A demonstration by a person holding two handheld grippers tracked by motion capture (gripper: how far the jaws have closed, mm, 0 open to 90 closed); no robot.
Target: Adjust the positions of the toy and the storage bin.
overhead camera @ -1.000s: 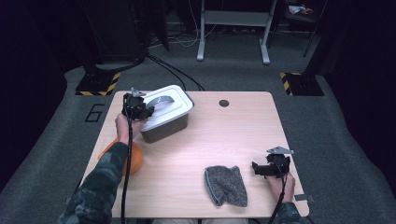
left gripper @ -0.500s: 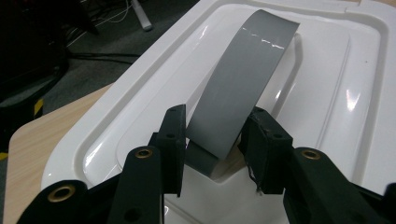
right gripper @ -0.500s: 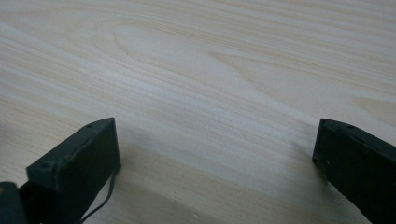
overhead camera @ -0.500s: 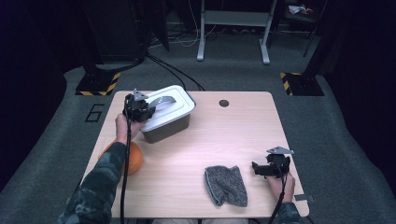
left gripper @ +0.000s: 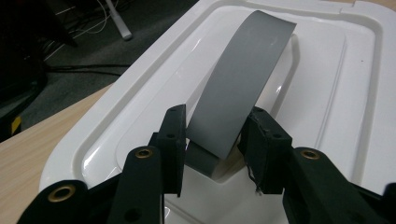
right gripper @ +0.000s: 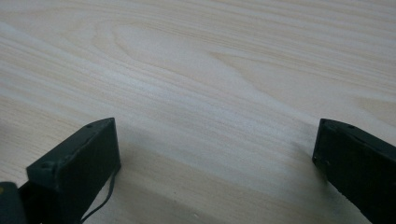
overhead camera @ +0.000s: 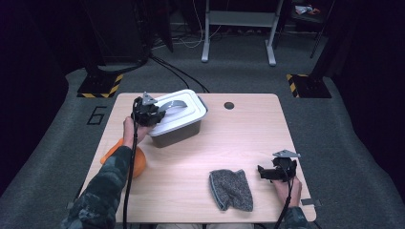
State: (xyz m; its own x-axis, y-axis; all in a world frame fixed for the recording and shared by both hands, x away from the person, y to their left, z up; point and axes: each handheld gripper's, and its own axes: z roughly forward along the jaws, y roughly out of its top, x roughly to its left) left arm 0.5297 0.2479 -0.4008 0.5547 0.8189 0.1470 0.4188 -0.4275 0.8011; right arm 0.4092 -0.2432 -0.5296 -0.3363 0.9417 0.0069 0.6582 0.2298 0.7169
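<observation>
Table (overhead camera: pixel 239 143): light wood-grain top with rounded corners, centre of the high view, standing on grey carpet.
Container (overhead camera: pixel 184 133): dark box with a white lid, upper left of the tabletop.
Orange object (overhead camera: pixel 136 162): left edge, partly hidden by a sleeve.
Grey cloth (overhead camera: pixel 230 190): crumpled, lower centre-right.
Round black spot (overhead camera: pixel 229 105): near the far edge, right of the container.

High view overlooks the table (overhead camera: pixel 239 138) from above; both tool cameras sit close, sharing its wood.
</observation>
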